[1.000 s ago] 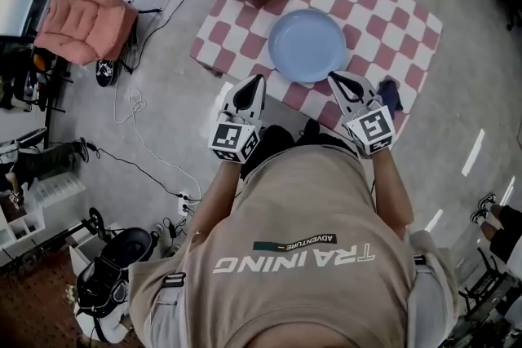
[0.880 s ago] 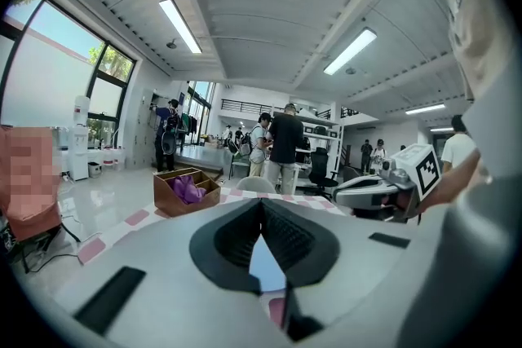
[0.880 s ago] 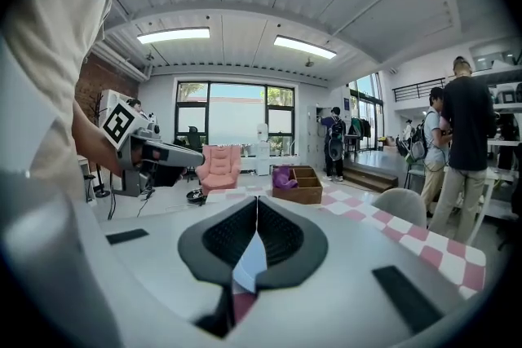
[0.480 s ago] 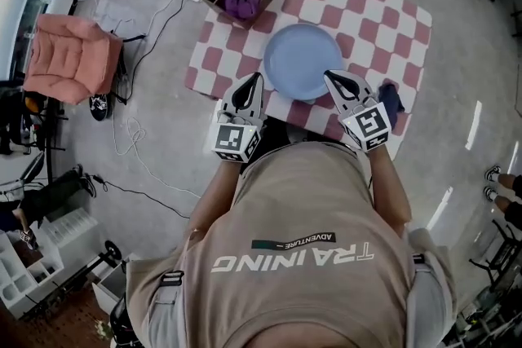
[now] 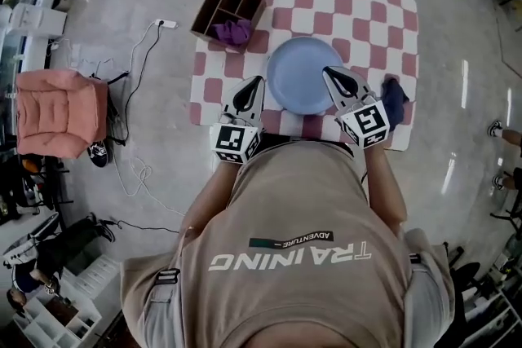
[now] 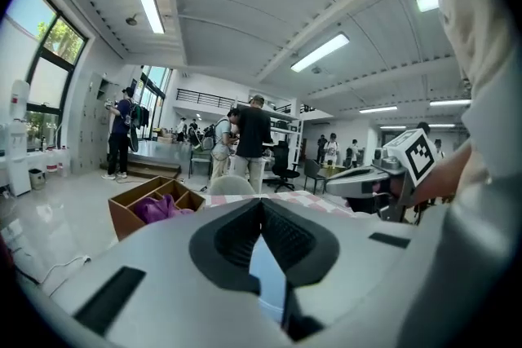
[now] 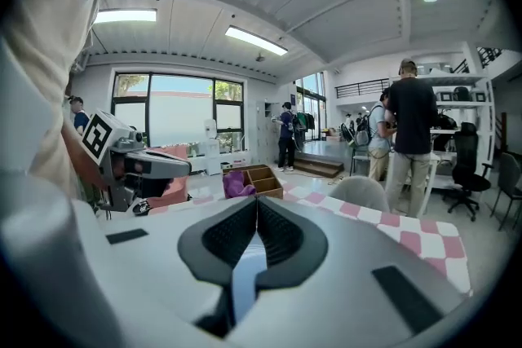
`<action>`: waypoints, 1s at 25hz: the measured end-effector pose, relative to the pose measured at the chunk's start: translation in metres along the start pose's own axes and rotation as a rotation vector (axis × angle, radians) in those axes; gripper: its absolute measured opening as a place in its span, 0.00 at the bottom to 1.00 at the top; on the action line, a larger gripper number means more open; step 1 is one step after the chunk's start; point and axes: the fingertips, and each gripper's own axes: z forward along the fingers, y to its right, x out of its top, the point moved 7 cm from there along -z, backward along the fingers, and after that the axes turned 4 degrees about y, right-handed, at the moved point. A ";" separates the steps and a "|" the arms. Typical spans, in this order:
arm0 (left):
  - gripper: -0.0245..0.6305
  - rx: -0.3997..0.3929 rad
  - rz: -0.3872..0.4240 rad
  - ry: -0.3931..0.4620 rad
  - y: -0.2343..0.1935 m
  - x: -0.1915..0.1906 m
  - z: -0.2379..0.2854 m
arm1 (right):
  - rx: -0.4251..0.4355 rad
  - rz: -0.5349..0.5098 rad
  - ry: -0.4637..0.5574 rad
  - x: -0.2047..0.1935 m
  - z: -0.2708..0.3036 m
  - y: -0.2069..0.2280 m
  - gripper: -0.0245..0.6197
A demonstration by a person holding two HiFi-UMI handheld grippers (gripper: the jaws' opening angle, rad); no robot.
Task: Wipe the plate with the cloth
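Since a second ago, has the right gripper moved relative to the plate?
Yes. The right gripper moved inward, from the blue plate's near-right rim to over its right half.

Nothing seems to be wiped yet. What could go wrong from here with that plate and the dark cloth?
The dark cloth lies near the edge of the table; a clumsy grab might knock it off. The plate sits near the front edge, so wiping might slide it off. The right gripper has its jaws shut; they must open before taking the cloth.
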 end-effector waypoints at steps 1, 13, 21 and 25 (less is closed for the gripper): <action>0.06 -0.029 -0.004 -0.009 -0.003 -0.002 0.004 | -0.026 0.005 -0.008 -0.001 0.001 -0.001 0.07; 0.06 -0.234 0.005 -0.047 0.010 -0.004 0.055 | -0.210 0.059 -0.058 -0.012 -0.031 0.002 0.07; 0.06 -0.247 0.031 -0.037 0.021 0.014 0.063 | -0.215 0.060 -0.040 -0.012 -0.039 0.014 0.07; 0.06 -0.235 0.033 -0.051 0.027 0.011 0.067 | -0.209 0.051 -0.042 -0.016 -0.044 0.020 0.07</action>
